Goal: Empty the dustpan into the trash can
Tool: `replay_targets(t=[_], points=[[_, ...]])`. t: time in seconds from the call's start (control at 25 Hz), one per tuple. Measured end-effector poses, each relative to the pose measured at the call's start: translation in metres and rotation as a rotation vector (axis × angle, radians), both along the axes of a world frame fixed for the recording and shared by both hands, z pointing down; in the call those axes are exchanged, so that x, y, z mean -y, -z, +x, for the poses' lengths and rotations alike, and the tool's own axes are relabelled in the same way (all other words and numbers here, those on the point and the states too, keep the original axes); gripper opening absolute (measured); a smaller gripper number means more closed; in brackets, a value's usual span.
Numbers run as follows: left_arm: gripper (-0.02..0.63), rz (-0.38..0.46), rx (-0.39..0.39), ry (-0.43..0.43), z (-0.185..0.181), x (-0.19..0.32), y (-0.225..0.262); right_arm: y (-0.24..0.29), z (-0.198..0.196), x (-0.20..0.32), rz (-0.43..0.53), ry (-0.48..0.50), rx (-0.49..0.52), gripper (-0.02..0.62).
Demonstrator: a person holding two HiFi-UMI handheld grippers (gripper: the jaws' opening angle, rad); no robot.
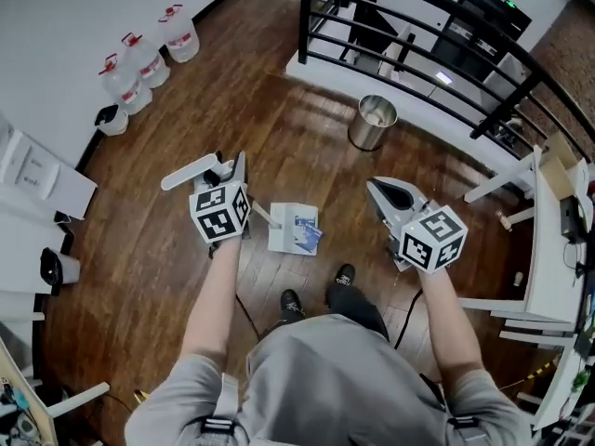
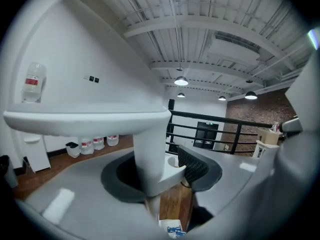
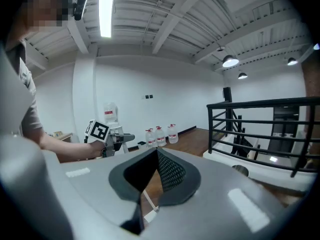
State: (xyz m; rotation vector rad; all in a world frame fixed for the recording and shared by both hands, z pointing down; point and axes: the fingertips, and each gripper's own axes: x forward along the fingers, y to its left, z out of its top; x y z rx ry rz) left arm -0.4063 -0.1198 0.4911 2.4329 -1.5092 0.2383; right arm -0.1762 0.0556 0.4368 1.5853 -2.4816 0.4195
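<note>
My left gripper (image 1: 232,167) is shut on the white T-shaped handle (image 1: 191,172) of a long-handled dustpan. The handle's stem runs down to the white pan (image 1: 284,229), which hangs just above the wood floor with blue-and-white paper scraps (image 1: 308,234) in it. In the left gripper view the handle (image 2: 90,116) fills the space between the jaws, and the scraps (image 2: 173,229) show far below. My right gripper (image 1: 379,191) is shut and holds nothing; its pads meet at the tip (image 3: 156,154). The steel trash can (image 1: 373,122) stands ahead by the railing, slightly to the right, and shows in the right gripper view as the trash can (image 3: 241,170).
A black railing (image 1: 418,26) on a white base runs behind the can. Several water jugs (image 1: 141,61) line the left wall, with white cabinets (image 1: 37,179) nearer. White tables (image 1: 548,240) stand at the right. The person's shoes (image 1: 316,295) are just behind the dustpan.
</note>
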Motion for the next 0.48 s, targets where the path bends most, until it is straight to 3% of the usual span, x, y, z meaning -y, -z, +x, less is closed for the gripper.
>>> replay_targets(t=[0.48], points=[[0.204,0.033,-0.043,-0.137,0.204,0.086,0.097,0.059,0.196,0.045,0.091,-0.132,-0.019,-0.002]])
